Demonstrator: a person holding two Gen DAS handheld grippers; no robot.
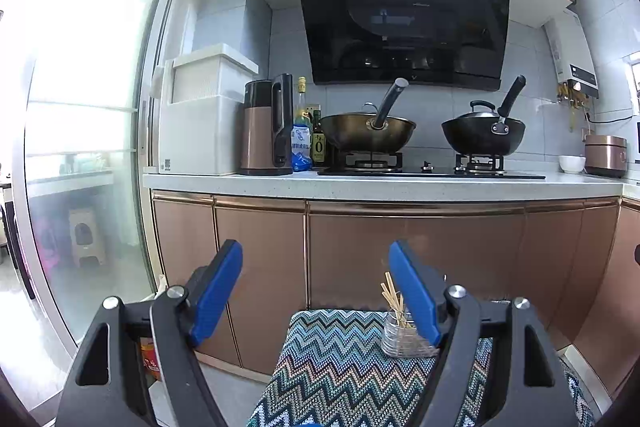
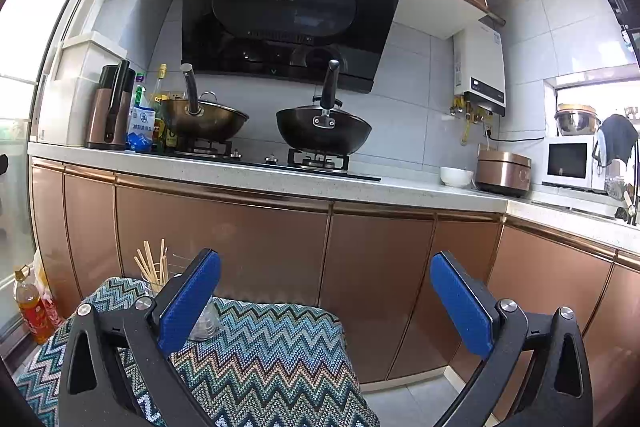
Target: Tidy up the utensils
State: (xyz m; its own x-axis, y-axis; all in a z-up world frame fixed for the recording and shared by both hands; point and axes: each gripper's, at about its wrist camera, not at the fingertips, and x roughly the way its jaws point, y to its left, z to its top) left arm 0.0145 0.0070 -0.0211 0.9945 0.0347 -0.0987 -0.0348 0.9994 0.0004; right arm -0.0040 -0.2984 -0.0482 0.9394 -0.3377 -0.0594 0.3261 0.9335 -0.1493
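Standing upright in a glass jar (image 1: 404, 337), wooden sticks (image 1: 394, 301) fanning upward; both grippers (image 1: 316, 291) (image 2: 326, 301) spread, empty.

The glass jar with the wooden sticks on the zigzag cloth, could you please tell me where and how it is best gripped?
Probably grip the glass jar around its lower body, jaws level, coming from the front. It stands upright on the zigzag cloth, and the wooden sticks fan out above its mouth, so coming from above would likely knock them. Both the left gripper and the right gripper are open.
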